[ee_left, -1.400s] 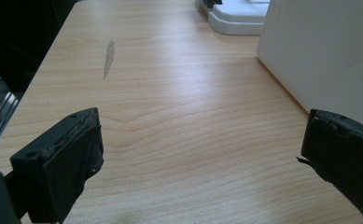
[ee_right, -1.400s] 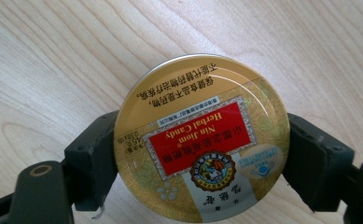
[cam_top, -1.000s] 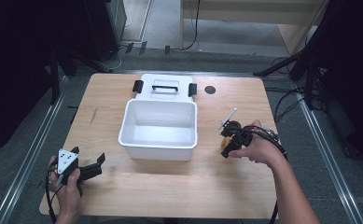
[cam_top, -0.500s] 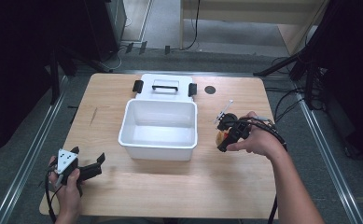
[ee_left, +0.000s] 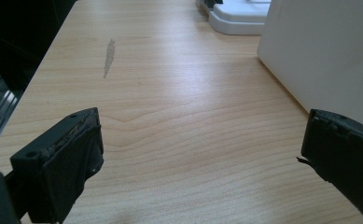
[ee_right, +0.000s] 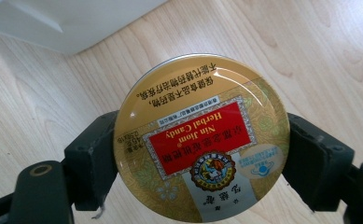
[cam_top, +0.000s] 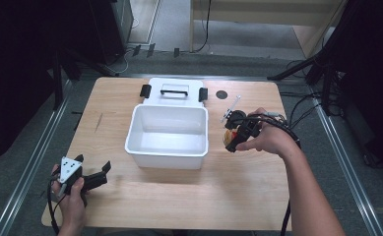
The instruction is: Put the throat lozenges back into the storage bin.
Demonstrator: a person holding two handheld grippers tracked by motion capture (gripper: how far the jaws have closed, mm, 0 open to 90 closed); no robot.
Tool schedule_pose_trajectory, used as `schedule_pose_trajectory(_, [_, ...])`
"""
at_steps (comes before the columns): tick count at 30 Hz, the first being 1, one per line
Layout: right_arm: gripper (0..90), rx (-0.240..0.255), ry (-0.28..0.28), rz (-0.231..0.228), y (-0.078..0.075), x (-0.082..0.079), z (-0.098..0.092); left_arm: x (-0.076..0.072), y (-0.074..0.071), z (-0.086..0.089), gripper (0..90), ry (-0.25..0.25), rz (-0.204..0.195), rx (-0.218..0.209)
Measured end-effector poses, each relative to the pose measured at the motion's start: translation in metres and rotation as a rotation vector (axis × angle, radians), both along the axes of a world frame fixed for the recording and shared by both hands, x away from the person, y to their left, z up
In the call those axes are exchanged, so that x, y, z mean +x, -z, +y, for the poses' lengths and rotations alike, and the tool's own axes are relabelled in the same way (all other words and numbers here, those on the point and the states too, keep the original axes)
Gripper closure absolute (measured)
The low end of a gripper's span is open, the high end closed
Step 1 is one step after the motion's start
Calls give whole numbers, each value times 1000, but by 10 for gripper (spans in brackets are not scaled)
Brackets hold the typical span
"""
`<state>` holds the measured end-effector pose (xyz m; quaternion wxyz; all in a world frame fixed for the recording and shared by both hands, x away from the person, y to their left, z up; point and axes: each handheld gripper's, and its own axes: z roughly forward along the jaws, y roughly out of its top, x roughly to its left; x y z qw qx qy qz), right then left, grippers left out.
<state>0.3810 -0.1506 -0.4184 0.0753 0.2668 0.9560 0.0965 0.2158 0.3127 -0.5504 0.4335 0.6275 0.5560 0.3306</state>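
Note:
A round gold candy tin (ee_right: 201, 140) with a red label sits clamped between the two black jaws of my right gripper (ee_right: 200, 161). In the high view that gripper (cam_top: 234, 138) holds the tin (cam_top: 228, 136) just above the table, right of the white bin (cam_top: 168, 153). The bin is open and looks empty; its white lid (cam_top: 173, 91) with black latches lies behind it. My left gripper (cam_top: 96, 178) rests at the table's front left, jaws wide apart with nothing between them (ee_left: 200, 161). The bin's side wall (ee_left: 324, 51) stands to its right.
A small black round mark (cam_top: 221, 94) lies at the back right of the wooden table (cam_top: 189, 196). A thin white stick-like item (cam_top: 232, 108) lies near the right hand. A grey scuff (ee_left: 108, 56) marks the wood ahead of the left gripper. Cables trail from both grippers.
The right gripper, with the tin in it, has moved left and slightly back toward the bin's right wall. The left gripper has stayed still.

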Motion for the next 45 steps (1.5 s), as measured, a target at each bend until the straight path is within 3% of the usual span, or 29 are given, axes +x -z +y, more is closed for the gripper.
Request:
schedule_pose_trajectory(35, [204, 7, -82, -62, -54, 14, 40, 1, 0, 0, 0, 13, 5, -11])
schedule_pose_trajectory(45, [204, 6, -129, -71, -61, 15, 60, 1, 0, 0, 0, 15, 2, -12])
